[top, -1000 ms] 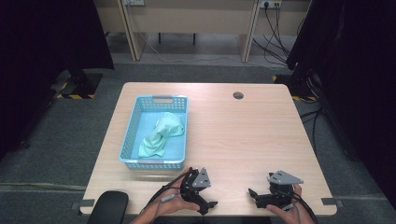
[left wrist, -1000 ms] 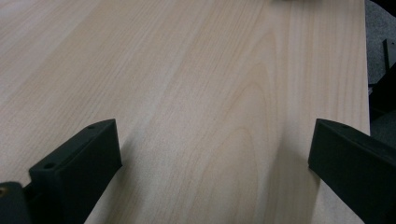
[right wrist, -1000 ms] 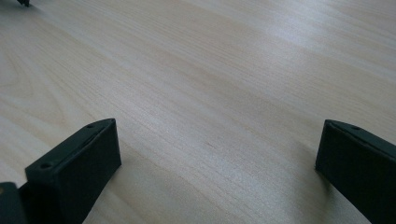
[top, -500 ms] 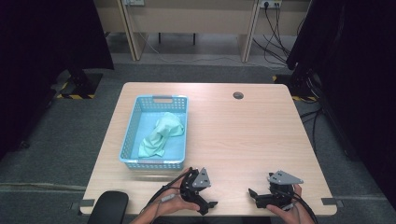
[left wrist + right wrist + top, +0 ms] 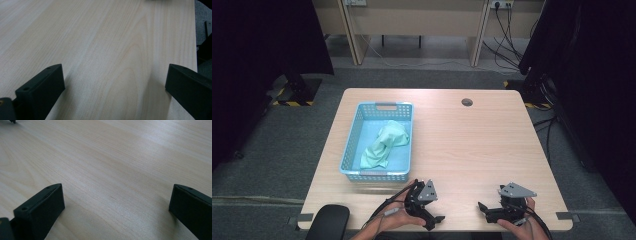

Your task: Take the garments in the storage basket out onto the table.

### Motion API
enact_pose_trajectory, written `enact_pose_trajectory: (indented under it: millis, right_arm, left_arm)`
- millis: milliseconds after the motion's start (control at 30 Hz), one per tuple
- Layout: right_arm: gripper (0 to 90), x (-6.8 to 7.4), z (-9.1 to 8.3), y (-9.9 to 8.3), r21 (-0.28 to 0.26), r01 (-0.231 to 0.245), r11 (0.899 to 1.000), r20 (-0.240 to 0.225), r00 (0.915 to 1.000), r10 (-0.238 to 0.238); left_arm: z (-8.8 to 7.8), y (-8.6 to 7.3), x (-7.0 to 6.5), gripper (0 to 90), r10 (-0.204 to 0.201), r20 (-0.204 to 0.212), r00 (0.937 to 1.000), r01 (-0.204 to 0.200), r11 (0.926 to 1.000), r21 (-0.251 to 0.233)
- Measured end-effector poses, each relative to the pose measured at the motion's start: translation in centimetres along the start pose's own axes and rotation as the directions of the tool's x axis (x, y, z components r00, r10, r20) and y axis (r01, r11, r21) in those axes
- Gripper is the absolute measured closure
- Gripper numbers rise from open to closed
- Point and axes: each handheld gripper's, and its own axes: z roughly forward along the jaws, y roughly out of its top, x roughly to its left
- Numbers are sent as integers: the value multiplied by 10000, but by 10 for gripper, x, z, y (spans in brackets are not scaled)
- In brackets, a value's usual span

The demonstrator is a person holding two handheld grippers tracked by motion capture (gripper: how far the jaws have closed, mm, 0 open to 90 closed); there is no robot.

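Still no change: both grippers parked.

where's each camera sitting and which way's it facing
High view: above the person's side, looking forward and down on the table, blue basket with green cloth; both hands with left gripper and right gripper at the near edge.
Left gripper view: rides the left gripper, low over bare wood, jaws wide apart.
Right gripper view: rides the right gripper, same low look, jaws apart.
Shared: both gripper views show the table's wood grain between open jaws.
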Motion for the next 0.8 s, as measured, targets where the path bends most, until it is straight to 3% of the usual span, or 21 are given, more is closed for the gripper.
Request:
enact_pose_trajectory:
  millis: [233, 500, 800]
  right_arm:
    - [2, 0, 0, 0, -1, 3, 10000, -2, 10000, -3]
    - [2, 0, 0, 0, -2, 3, 10000, -1, 10000, -3]
    - [2, 0, 0, 0, 1, 4, 10000, 0, 10000, -4]
  left_arm:
    - [-4, 2, 1, 37, -38, 172, 9998, 40, 9999, -107]
    - [-18, 10, -3, 37, -38, 116, 9999, 45, 9979, -651]
    - [-25, 15, -2, 38, -205, 98, 9997, 211, 9978, -633]
